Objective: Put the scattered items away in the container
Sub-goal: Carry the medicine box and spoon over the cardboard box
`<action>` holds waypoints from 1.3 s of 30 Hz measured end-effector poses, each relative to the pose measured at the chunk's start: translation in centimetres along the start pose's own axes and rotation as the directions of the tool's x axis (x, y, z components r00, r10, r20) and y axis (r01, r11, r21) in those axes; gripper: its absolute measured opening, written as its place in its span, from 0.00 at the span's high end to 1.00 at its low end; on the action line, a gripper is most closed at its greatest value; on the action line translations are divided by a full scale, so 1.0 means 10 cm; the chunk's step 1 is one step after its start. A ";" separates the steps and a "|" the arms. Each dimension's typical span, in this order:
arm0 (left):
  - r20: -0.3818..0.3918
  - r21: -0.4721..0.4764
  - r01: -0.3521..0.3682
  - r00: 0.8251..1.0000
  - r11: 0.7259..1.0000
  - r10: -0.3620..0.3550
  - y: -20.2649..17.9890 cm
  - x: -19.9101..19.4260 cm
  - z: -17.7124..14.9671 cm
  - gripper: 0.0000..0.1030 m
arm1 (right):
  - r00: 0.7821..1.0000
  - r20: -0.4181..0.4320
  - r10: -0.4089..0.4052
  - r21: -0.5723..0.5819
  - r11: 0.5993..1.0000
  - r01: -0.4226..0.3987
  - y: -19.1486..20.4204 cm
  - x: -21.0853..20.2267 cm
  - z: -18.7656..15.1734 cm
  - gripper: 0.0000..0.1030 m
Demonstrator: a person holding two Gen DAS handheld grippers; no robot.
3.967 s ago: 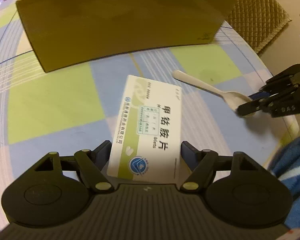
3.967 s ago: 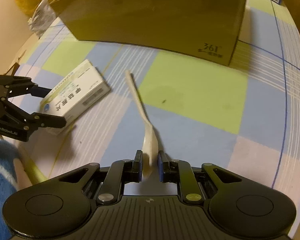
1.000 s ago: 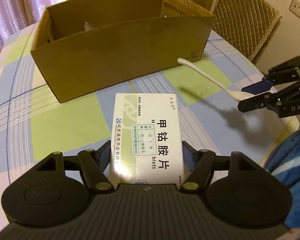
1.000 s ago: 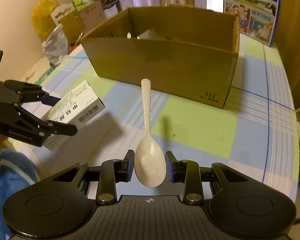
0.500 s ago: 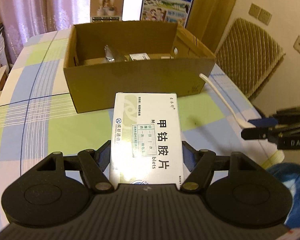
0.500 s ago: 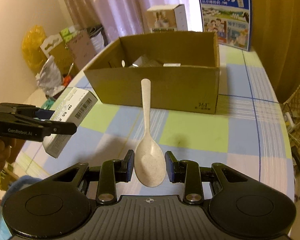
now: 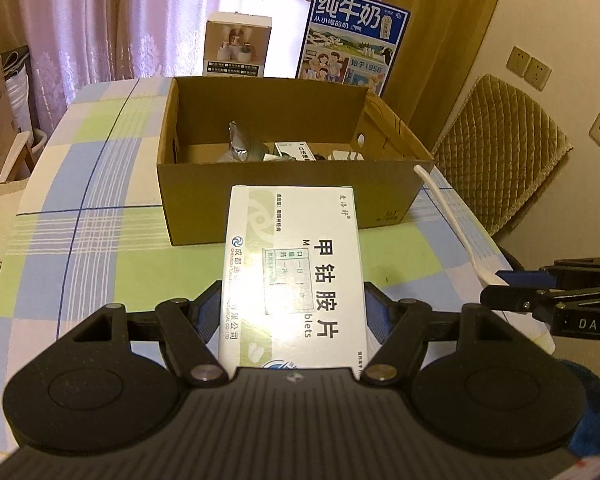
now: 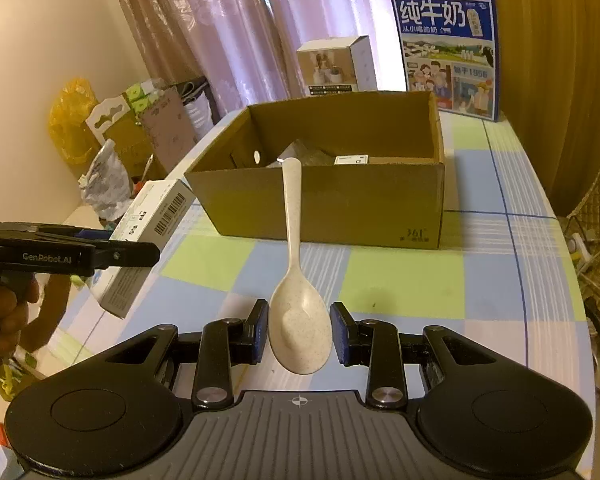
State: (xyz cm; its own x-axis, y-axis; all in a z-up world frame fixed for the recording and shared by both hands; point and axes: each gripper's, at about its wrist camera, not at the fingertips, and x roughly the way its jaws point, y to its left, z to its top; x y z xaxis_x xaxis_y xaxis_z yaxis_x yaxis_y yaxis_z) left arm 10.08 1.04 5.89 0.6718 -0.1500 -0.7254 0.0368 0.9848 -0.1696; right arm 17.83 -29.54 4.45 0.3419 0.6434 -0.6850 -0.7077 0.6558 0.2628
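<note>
My left gripper [image 7: 294,308] is shut on a white and green medicine box [image 7: 292,264], held in the air in front of the open cardboard box [image 7: 196,208]. The right wrist view shows the same medicine box [image 8: 156,216] at the left, in the left gripper [image 8: 140,250]. My right gripper [image 8: 300,332] is shut on the bowl of a cream plastic spoon [image 8: 300,320], whose handle points at the cardboard box [image 8: 340,208]. The left wrist view has this spoon [image 7: 456,220] and right gripper [image 7: 512,288] at the right edge. A foil packet [image 7: 240,146] and small packages lie inside the box.
The checked tablecloth [image 7: 100,248] covers the table. Behind the cardboard box stand a blue milk carton case [image 7: 352,40] and a white product box [image 7: 236,48]. A quilted chair back [image 7: 500,152] is at the right. Bags and cartons [image 8: 112,148] pile up beyond the table's left edge.
Both grippers have risen off the table with the medicine box and the spoon. The view now looks down into the cardboard box, and its contents show.
</note>
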 end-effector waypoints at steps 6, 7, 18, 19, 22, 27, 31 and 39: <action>0.000 -0.006 -0.001 1.000 1.000 0.001 0.04 0.05 0.05 0.35 | 1.000 0.007 0.001 0.009 1.000 -0.001 -0.04 0.02 0.04 0.71; 0.001 -0.005 -0.001 1.000 1.000 0.001 0.04 0.06 0.06 0.35 | 1.000 0.007 0.001 0.010 1.000 -0.001 -0.04 0.02 0.04 0.71; 0.011 0.001 0.006 1.000 1.000 -0.006 0.12 0.18 0.23 0.35 | 1.000 0.022 -0.012 0.012 1.000 0.012 -0.12 0.08 0.25 0.71; 0.014 0.002 0.006 1.000 1.000 -0.006 0.14 0.19 0.25 0.35 | 1.000 0.025 -0.011 0.011 1.000 0.011 -0.13 0.09 0.28 0.71; 0.021 0.005 0.002 1.000 1.000 -0.002 0.18 0.22 0.34 0.35 | 0.999 0.032 -0.012 0.005 1.000 0.011 -0.13 0.14 0.35 0.71; 0.032 0.014 -0.006 0.999 1.000 0.005 0.26 0.28 0.49 0.35 | 0.999 0.043 -0.006 -0.006 1.000 0.006 -0.13 0.24 0.50 0.71; 0.037 0.027 -0.017 0.999 0.999 0.016 0.31 0.33 0.63 0.35 | 0.999 0.051 0.000 -0.019 1.000 0.001 -0.14 0.31 0.63 0.71; 0.043 0.048 -0.035 0.999 0.998 0.033 0.37 0.46 0.89 0.35 | 0.998 0.063 0.003 -0.053 0.999 0.000 -0.17 0.49 0.90 0.71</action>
State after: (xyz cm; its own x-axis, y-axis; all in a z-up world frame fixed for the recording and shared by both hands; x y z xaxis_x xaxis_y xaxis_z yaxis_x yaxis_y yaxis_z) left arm 19.91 4.76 7.88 0.7039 -0.1132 -0.7012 0.0482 0.9926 -0.1118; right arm 26.29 -23.93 6.78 0.3780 0.6689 -0.6401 -0.7396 0.6340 0.2258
